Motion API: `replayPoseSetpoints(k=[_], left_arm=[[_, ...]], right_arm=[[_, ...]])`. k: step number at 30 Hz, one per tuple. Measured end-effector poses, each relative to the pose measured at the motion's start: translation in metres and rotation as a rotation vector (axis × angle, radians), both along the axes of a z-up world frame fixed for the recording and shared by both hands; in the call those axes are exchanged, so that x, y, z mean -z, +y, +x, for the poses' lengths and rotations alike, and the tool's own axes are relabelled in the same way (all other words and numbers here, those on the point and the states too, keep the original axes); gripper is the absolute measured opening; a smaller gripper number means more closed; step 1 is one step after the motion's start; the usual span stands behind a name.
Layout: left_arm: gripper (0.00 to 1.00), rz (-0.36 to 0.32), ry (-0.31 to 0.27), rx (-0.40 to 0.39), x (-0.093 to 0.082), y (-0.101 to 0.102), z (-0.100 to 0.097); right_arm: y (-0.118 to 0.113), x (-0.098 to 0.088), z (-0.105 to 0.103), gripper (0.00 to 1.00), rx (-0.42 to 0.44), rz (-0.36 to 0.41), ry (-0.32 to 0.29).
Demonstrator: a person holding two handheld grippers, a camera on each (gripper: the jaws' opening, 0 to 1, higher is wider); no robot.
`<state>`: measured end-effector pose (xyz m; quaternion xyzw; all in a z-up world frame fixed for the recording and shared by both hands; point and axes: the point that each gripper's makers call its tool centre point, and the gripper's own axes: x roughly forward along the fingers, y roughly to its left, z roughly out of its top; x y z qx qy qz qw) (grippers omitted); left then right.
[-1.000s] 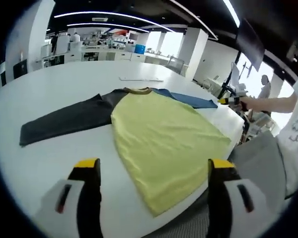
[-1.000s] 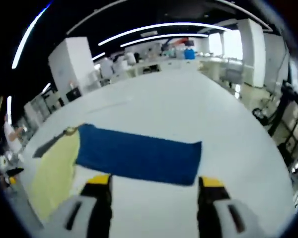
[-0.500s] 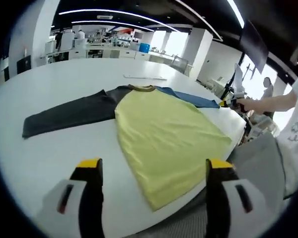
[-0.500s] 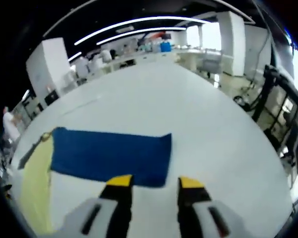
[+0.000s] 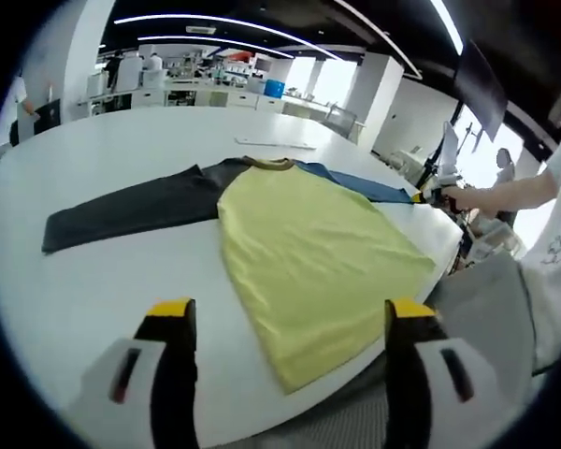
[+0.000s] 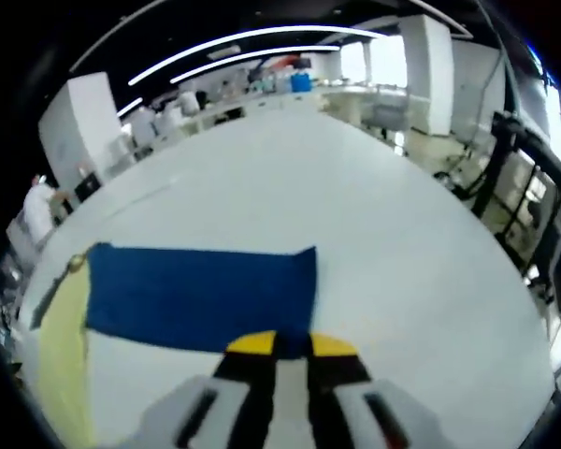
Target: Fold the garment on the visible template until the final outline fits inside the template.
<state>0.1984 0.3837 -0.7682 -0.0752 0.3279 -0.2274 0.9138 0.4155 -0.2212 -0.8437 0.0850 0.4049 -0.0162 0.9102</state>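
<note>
The right gripper has just pinched its jaws together on the blue sleeve's cuff corner at 6 o'clock, ready to fold inward, while the left gripper, jaws apart, hovers near the yellow-bodied shirt spread on the white table.
</note>
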Motion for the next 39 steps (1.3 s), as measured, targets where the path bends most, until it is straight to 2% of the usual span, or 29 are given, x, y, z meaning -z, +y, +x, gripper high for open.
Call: replayPoseSetpoints(k=[3, 7, 10, 12, 15, 18, 20, 28, 30, 32, 33, 34, 36, 39], left_arm=[[0.79, -0.003, 0.001, -0.007, 0.0, 0.003, -0.001], [0.79, -0.007, -0.005, -0.016, -0.001, 0.003, -0.001], [0.79, -0.009, -0.018, -0.02, -0.003, 0.003, 0.0], [0.78, -0.015, -0.028, -0.021, -0.005, 0.002, 0.002], [0.78, -0.015, -0.042, -0.019, -0.006, 0.001, 0.003], [0.77, -0.02, -0.059, -0.007, -0.01, -0.003, 0.005], [0.77, -0.019, -0.068, -0.002, -0.012, -0.005, 0.006], [0.77, -0.025, -0.1, 0.018, -0.017, -0.008, 0.008], [0.77, -0.026, -0.108, 0.022, -0.019, -0.008, 0.008], [0.77, -0.026, -0.117, 0.02, -0.02, -0.007, 0.008], [0.77, -0.029, -0.12, 0.019, -0.02, -0.007, 0.008], [0.77, -0.034, -0.124, 0.015, -0.021, -0.005, 0.008], [0.77, -0.039, -0.13, 0.013, -0.022, -0.004, 0.006], [0.77, -0.042, -0.136, 0.007, -0.024, -0.002, 0.003]], right_arm=[[-0.003, 0.0, -0.001, 0.0, -0.001, -0.015, 0.002], [-0.004, -0.004, 0.001, 0.0, 0.006, -0.015, -0.006], [0.005, -0.015, -0.002, 0.0, -0.102, -0.099, 0.005], [0.007, -0.019, 0.01, 0.0, -0.146, -0.122, -0.013], [0.022, -0.034, 0.01, 0.0, -0.151, -0.109, -0.033], [0.048, -0.054, 0.012, 0.0, -0.161, -0.064, -0.075], [0.048, -0.058, 0.032, 0.0, -0.165, -0.029, -0.096], [0.116, -0.092, 0.04, 0.0, -0.234, 0.052, -0.161], [0.131, -0.099, 0.048, 0.0, -0.258, 0.082, -0.17], [0.143, -0.103, 0.053, 0.0, -0.282, 0.083, -0.178], [0.162, -0.11, 0.046, 0.0, -0.303, 0.083, -0.181], [0.171, -0.112, 0.045, 0.0, -0.316, 0.086, -0.183], [0.181, -0.115, 0.058, 0.0, -0.343, 0.093, -0.187], [0.215, -0.123, 0.059, 0.0, -0.39, 0.114, -0.2]])
